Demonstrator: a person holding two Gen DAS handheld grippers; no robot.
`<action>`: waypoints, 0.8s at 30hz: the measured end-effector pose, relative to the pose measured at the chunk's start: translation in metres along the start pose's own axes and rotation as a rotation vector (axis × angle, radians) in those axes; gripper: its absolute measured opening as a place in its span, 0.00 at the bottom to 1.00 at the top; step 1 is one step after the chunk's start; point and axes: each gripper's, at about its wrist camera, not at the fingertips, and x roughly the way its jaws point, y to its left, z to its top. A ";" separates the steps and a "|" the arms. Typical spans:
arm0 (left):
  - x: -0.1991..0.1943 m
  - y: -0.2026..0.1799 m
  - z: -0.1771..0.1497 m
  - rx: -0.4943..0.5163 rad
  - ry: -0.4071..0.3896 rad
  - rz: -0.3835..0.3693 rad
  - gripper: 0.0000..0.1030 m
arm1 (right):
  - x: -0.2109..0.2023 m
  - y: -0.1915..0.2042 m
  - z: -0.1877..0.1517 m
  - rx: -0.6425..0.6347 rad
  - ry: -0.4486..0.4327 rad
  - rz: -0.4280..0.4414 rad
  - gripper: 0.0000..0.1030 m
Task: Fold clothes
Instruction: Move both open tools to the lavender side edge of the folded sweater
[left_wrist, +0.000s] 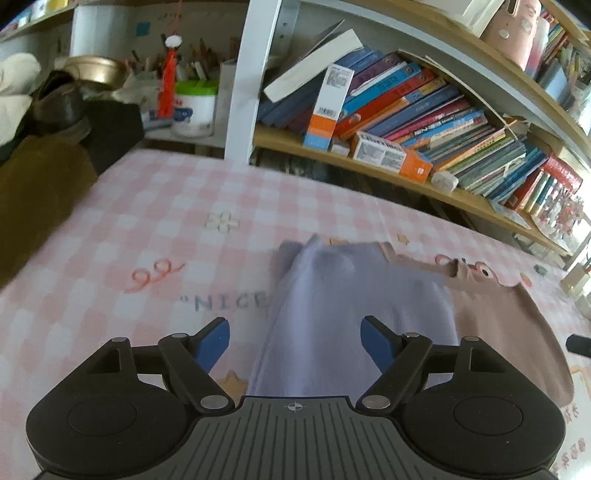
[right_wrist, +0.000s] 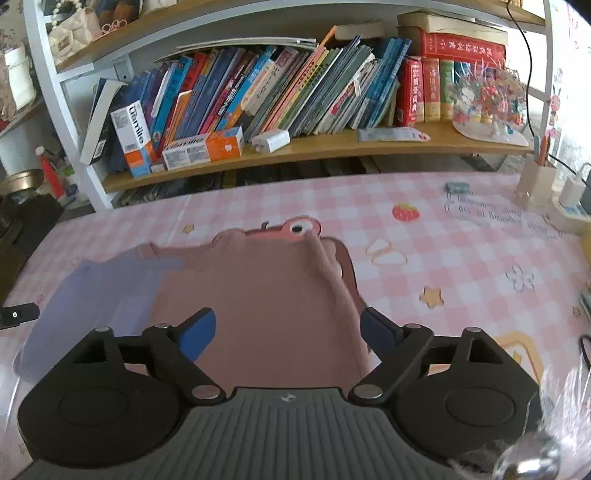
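Note:
A small garment lies flat on the pink checked tablecloth (left_wrist: 147, 221). Its lavender part (left_wrist: 332, 295) is in front of my left gripper (left_wrist: 295, 339), whose blue-padded fingers stand open on either side of it, holding nothing. The dusty-pink part (right_wrist: 258, 295) with a frog-eye print near the collar (right_wrist: 295, 228) spreads under my right gripper (right_wrist: 288, 332), also open and empty. The lavender part (right_wrist: 103, 295) shows at the left of the right wrist view, the pink part (left_wrist: 509, 325) at the right of the left wrist view. The near hem is hidden behind both gripper bodies.
A bookshelf (right_wrist: 295, 147) full of books runs along the table's far edge, on a white frame (left_wrist: 251, 74). Dark clothes and a brown garment (left_wrist: 37, 192) are piled at the left. A pen holder and power strip (right_wrist: 554, 199) sit at the far right.

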 end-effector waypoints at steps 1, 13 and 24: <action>-0.003 -0.002 -0.003 -0.001 0.003 -0.002 0.79 | -0.002 0.001 -0.004 0.001 0.009 -0.002 0.88; -0.020 -0.040 -0.029 0.021 0.040 0.020 0.87 | -0.004 0.008 -0.034 -0.070 0.101 0.066 0.89; -0.034 -0.099 -0.054 -0.026 0.051 0.151 0.87 | -0.008 -0.040 -0.031 -0.117 0.154 0.181 0.89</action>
